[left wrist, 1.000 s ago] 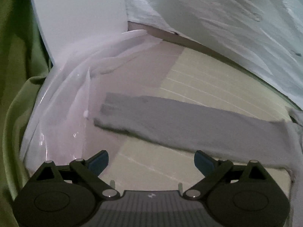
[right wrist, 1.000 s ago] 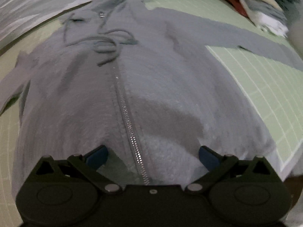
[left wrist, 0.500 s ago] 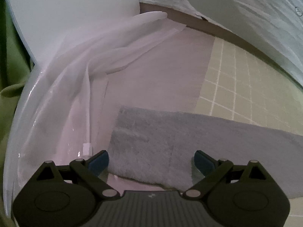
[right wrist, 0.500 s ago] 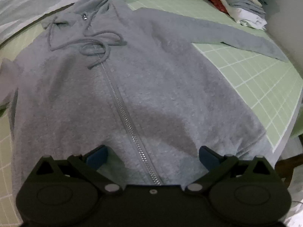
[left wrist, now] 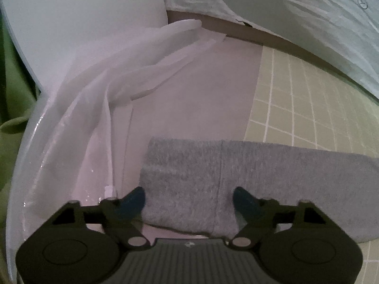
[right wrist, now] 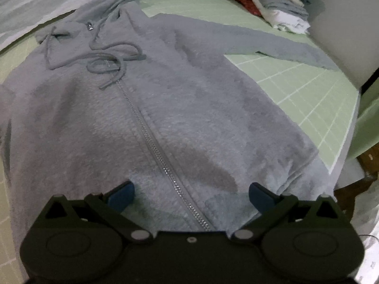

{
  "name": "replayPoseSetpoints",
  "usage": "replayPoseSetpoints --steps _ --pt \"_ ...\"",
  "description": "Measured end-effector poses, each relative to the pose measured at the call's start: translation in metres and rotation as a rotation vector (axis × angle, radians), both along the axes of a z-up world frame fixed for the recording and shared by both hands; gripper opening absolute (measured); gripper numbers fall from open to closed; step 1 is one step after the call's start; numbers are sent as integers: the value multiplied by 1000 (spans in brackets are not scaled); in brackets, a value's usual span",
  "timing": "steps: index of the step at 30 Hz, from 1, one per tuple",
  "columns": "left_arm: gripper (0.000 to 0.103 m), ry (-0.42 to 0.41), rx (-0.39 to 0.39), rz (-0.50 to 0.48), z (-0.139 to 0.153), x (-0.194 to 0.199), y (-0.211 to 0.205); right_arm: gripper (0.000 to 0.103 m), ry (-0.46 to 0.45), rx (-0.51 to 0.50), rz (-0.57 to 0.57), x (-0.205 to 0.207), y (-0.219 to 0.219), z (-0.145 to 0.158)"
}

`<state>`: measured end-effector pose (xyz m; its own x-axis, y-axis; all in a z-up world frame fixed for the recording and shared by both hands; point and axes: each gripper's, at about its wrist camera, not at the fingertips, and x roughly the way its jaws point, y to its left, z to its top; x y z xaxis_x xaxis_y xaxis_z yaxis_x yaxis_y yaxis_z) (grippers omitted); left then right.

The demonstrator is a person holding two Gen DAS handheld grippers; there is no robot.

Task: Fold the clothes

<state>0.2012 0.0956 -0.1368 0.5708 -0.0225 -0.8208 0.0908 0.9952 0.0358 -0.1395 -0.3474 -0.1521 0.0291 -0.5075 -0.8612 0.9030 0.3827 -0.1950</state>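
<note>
Green gridded mat (right wrist: 308,99) is covering the bench; a grey zip hoodie (right wrist: 146,108) is lying flat on it, front up, hood toward the far edge, hem at the near edge. One sleeve is stretching toward the bench's right edge, near a stack of folded clothes (right wrist: 272,2) at the far right corner.

Left gripper (left wrist: 189,198) is straddling the cuff of the other sleeve (left wrist: 236,177), which is lying past the mat's edge on bare pinkish bench beside clear plastic film (left wrist: 99,99). Its jaws have just been closing, cuff between them, pads not yet seeming to press.

Right gripper (right wrist: 190,195) is hovering spread wide over the hem, either side of the zipper (right wrist: 151,142), grasping nothing.

Risks, as judged:
- Closing flat on the cuff could be pinching only the top layer, so the sleeve would be opening instead of lifting whole.
- The nearby film could be dragging along with the sleeve.
- The loose drawstring (right wrist: 106,61) could be bunching under a fold.
</note>
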Motion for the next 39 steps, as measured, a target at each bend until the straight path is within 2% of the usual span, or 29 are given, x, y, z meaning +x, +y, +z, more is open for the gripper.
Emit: replayPoseSetpoints --steps 2,4,5,7,11,14,21,25,31,34,39 --pt "64 -10 1 -4 1 -2 -1 103 27 -21 15 5 3 0" --pt "49 -14 3 -12 3 -5 -4 103 54 -40 31 9 6 1" --pt "45 -16 5 -17 4 -7 -5 103 65 -47 38 10 7 1" --pt "26 -20 8 -25 6 -9 -8 103 83 -60 55 13 8 1" --pt "14 -6 16 -5 10 -14 -7 103 76 -62 69 11 7 1" --pt "13 -4 17 10 16 -24 -2 103 39 -49 54 5 4 1" --pt "12 7 31 49 23 -59 3 103 -119 17 3 -20 -7 -4" --pt "11 -31 25 44 38 -85 -9 103 -162 38 15 -26 -10 -5" --pt "11 -115 0 0 72 -122 -55 103 -190 56 158 -21 -18 9" --pt "10 -137 -32 -38 84 -137 -99 103 -234 58 204 -30 -31 22" --pt "10 -162 -66 -178 96 -171 -199 103 -227 58 286 -48 -57 35"
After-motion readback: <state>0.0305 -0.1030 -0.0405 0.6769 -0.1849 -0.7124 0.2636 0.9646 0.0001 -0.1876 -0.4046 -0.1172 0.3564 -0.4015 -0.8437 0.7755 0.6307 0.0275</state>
